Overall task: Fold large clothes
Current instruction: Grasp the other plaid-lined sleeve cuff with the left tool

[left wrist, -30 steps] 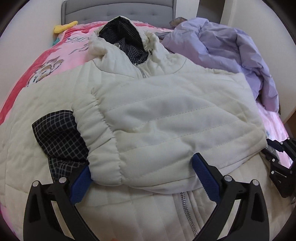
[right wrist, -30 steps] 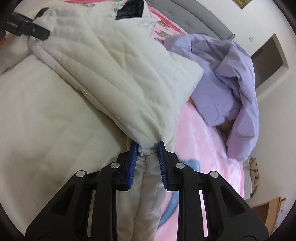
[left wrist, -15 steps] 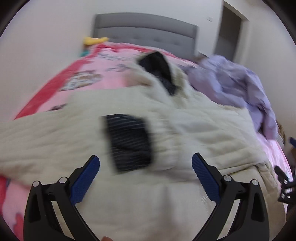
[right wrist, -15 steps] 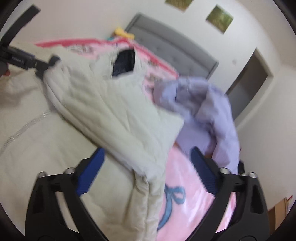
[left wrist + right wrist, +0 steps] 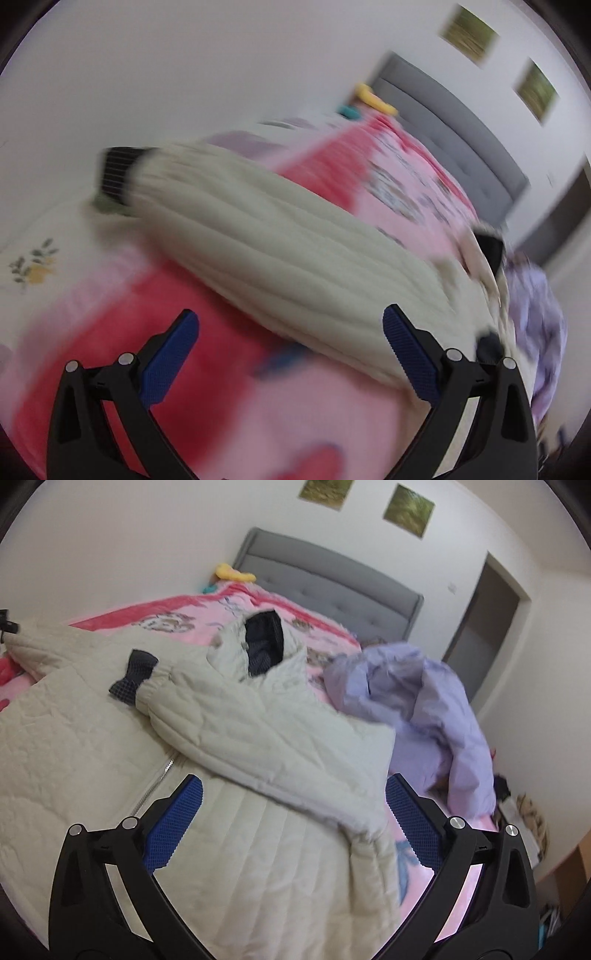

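Observation:
A cream quilted jacket (image 5: 258, 746) with dark checked lining lies on the pink bed (image 5: 192, 624). One sleeve is folded across its front, the checked cuff (image 5: 133, 679) pointing left. My right gripper (image 5: 293, 823) is open and empty above the jacket's lower right part. In the blurred left wrist view the other sleeve (image 5: 295, 266) stretches out to the left, its dark cuff (image 5: 114, 177) at the bed's edge. My left gripper (image 5: 290, 354) is open and empty just in front of that sleeve.
A lilac jacket (image 5: 417, 701) lies crumpled to the right of the cream one. A grey headboard (image 5: 332, 576) stands at the back, with a yellow toy (image 5: 234, 572) by it. A doorway (image 5: 487, 627) is at the right.
My right gripper let go of the folded sleeve's edge, opened and drew back. My left gripper swung left, off the jacket's front, to the outstretched sleeve.

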`<state>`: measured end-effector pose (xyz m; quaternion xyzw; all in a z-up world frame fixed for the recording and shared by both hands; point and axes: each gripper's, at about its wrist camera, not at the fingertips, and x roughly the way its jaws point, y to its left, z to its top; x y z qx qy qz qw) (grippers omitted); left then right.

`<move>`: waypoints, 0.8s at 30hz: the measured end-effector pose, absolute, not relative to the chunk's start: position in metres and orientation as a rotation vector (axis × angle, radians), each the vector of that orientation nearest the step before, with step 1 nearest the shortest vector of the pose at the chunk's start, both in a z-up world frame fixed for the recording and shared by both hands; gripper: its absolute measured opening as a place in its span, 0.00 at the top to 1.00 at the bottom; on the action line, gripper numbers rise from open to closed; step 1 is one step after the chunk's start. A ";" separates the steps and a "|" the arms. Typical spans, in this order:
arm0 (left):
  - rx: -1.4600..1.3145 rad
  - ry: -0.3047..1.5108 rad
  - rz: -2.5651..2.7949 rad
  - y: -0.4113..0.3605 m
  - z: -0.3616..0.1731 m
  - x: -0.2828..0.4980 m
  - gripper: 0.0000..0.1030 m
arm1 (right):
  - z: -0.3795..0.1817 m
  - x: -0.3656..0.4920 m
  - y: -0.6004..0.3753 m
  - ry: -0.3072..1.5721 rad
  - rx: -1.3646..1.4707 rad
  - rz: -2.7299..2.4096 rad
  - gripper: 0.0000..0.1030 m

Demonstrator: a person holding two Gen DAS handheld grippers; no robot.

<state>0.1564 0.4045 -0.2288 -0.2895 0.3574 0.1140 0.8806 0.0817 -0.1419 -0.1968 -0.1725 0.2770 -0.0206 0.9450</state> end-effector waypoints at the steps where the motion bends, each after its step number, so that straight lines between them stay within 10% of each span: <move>1: -0.663 0.742 0.255 0.430 -0.233 0.156 0.05 | -0.199 0.082 -0.143 0.579 -0.329 -0.049 0.08; 16: -1.051 0.662 0.414 0.518 -0.286 0.170 0.09 | -0.206 0.080 -0.133 0.620 -0.406 -0.127 0.08; 24: -1.056 0.612 0.450 0.508 -0.283 0.167 0.58 | -0.210 0.076 -0.136 0.642 -0.399 -0.140 0.08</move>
